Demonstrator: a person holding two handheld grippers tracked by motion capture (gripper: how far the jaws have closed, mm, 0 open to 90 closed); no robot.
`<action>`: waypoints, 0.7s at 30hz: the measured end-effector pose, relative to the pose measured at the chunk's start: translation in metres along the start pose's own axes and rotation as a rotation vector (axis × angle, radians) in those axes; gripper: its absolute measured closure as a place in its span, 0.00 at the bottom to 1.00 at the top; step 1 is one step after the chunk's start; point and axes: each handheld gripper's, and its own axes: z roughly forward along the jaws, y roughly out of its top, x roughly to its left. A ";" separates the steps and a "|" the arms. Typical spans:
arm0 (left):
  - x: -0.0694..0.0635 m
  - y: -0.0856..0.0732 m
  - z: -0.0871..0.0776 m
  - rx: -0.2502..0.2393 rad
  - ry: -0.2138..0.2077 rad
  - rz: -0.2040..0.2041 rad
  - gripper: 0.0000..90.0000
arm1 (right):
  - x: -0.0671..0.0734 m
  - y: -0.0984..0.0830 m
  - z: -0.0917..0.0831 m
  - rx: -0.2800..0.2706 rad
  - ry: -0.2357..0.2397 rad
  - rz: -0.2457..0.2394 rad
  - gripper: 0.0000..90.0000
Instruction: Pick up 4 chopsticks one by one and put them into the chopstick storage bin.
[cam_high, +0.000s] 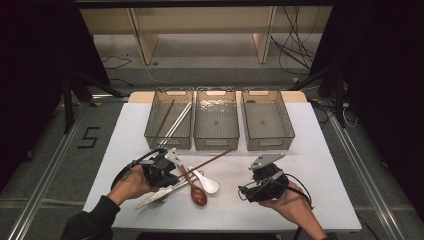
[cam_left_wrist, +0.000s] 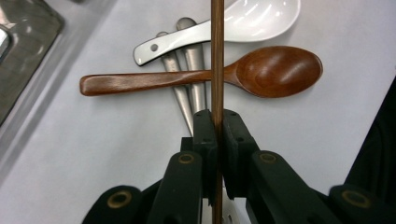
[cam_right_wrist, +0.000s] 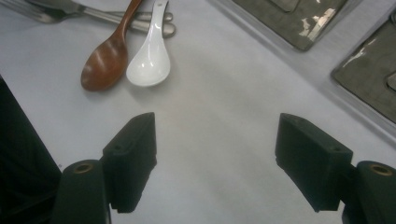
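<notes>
Near the counter's front edge, left claw pinches the brown chopstick over the spoons; right claw gapes, empty. Next, I judge: carry to the left bin.

Three bins, four chopsticks, two spoons.

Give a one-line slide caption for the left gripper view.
Left claw shut on a brown chopstick above spoons.
</notes>
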 end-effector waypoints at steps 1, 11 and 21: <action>0.001 0.000 -0.001 -0.005 0.007 -0.009 0.95 | -0.001 -0.002 -0.001 -0.011 0.003 0.008 0.32; 0.019 -0.004 -0.004 -0.074 0.039 -0.099 0.95 | -0.006 -0.014 -0.004 -0.024 0.015 0.053 0.30; 0.041 -0.006 -0.014 -0.125 0.082 -0.168 0.95 | -0.007 -0.021 -0.010 -0.076 0.012 0.085 0.30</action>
